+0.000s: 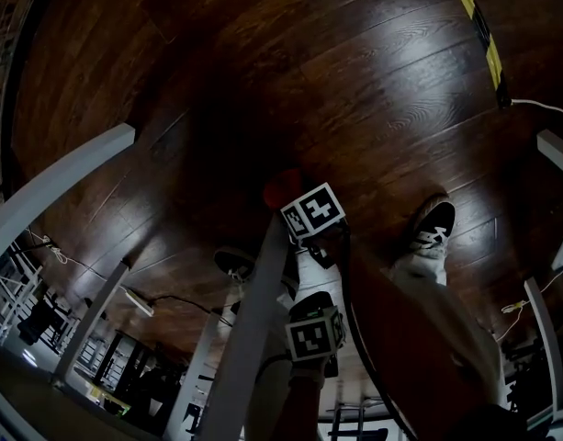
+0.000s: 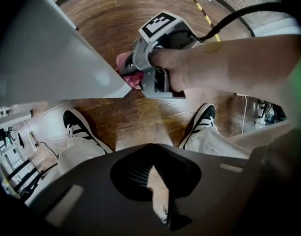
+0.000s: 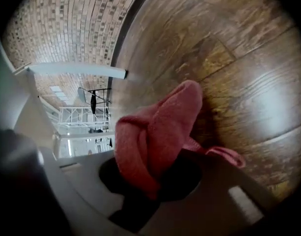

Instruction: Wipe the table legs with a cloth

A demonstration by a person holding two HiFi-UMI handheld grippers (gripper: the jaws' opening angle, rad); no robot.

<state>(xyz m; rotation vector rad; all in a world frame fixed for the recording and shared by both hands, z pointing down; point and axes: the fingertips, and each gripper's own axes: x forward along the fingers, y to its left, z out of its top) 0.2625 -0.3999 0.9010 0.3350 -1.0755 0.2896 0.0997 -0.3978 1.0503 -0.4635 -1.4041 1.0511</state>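
Wood floor open | right gripper fingers clamp cloth beside table leg | left gripper fingers closed

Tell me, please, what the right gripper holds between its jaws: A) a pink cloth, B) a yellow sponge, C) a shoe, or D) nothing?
A: in the right gripper view, the right gripper is shut on a folded pink cloth that sticks out over the wooden floor.

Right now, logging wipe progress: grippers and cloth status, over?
Left gripper shut, empty. Right gripper shut on the pink terry cloth. Cloth at the white table leg. Nothing between them.
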